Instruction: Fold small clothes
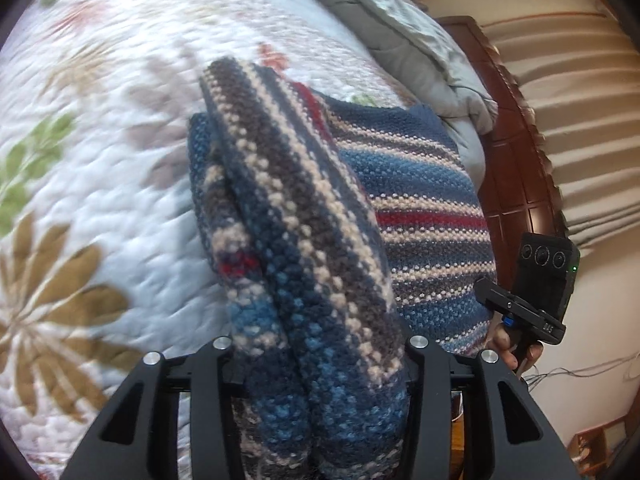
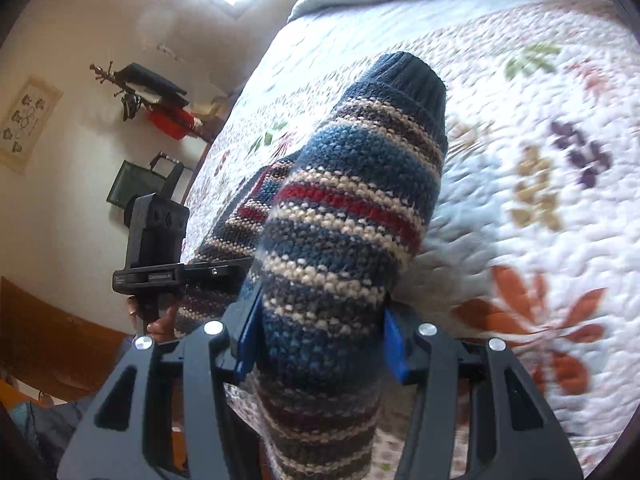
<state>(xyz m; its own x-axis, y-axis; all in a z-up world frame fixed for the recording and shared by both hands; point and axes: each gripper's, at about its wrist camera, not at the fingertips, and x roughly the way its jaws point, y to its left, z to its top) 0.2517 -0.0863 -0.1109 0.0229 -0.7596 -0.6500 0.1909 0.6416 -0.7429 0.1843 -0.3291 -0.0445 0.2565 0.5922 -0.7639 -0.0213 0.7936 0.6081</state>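
I have the striped knit sweater (image 1: pixel 304 216) pinched in both tools: left gripper (image 1: pixel 320 364) and right gripper (image 2: pixel 320 340) each half-closed on bunched wool, above the floral quilt (image 1: pixel 100 160). I should keep both level while carrying the fold across.

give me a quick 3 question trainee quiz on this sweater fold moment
1. True or false: both grippers are clamped on the striped knit sweater.
2. What lies under the sweater: A) a wooden table B) a floral quilt C) a tiled floor?
3. What colour are the pads on the right gripper?

Key: 1 true, the left gripper grips bunched knit too. 2 B. 3 blue.
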